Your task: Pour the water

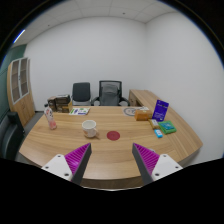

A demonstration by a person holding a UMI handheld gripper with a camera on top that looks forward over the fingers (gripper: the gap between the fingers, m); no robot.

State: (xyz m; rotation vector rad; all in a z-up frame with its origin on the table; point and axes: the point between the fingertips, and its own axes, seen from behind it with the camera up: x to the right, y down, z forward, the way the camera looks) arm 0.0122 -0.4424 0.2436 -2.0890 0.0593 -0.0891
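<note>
Gripper jaws stand apart and empty; the white cup sits at eleven o'clock ahead on the table, likely light, rigid, best gripped mid-wall.

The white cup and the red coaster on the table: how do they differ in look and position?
The white cup stands upright and tall, while the red coaster lies flat. The cup is pale, the coaster dark red. The cup sits to the side of the coaster, apart from it. Both rest on the wooden table, well beyond the open tongs.
</note>
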